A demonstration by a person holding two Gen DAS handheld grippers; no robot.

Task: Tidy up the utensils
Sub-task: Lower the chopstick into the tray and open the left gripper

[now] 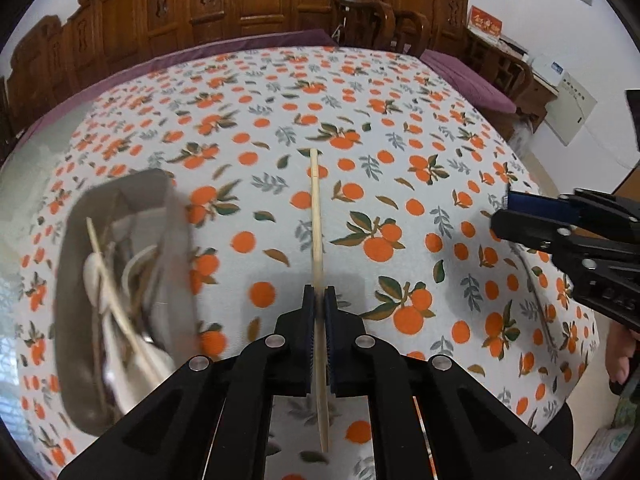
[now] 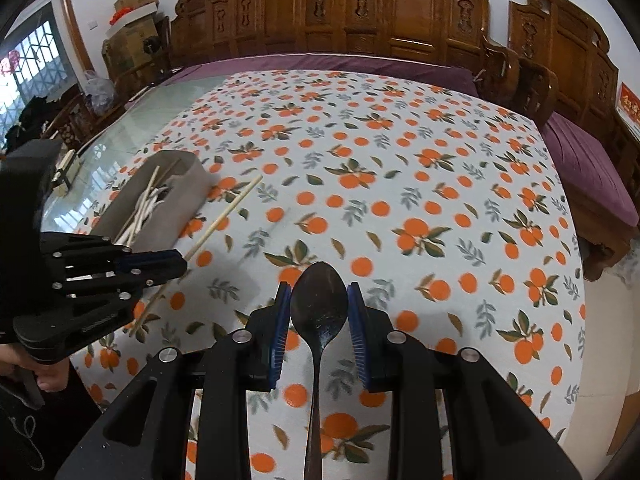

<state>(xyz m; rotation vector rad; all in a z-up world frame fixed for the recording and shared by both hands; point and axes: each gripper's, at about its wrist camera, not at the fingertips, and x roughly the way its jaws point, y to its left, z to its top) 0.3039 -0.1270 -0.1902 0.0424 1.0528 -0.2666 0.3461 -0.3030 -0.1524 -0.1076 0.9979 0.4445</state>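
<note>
My left gripper (image 1: 319,292) is shut on a pale wooden chopstick (image 1: 316,216), which sticks out forward over the orange-patterned tablecloth (image 1: 400,120). To its left lies a grey box (image 1: 176,240) with white spoons and more chopsticks in it. In the right wrist view, my right gripper (image 2: 319,288) holds a dark metal spoon (image 2: 319,308) by the bowl, both pads touching its sides and the handle running back under the camera. The left gripper (image 2: 182,264) shows there at the left with the chopstick (image 2: 224,216), near the grey box (image 2: 188,188). The right gripper (image 1: 500,216) enters the left view from the right.
A carved wooden bench (image 2: 360,12) with a purple cushion (image 2: 320,62) lines the table's far side and right side. Bare glass tabletop (image 2: 132,128) shows left of the cloth. A hand (image 2: 52,376) grips the left tool. Cardboard boxes (image 2: 132,20) stand at the back left.
</note>
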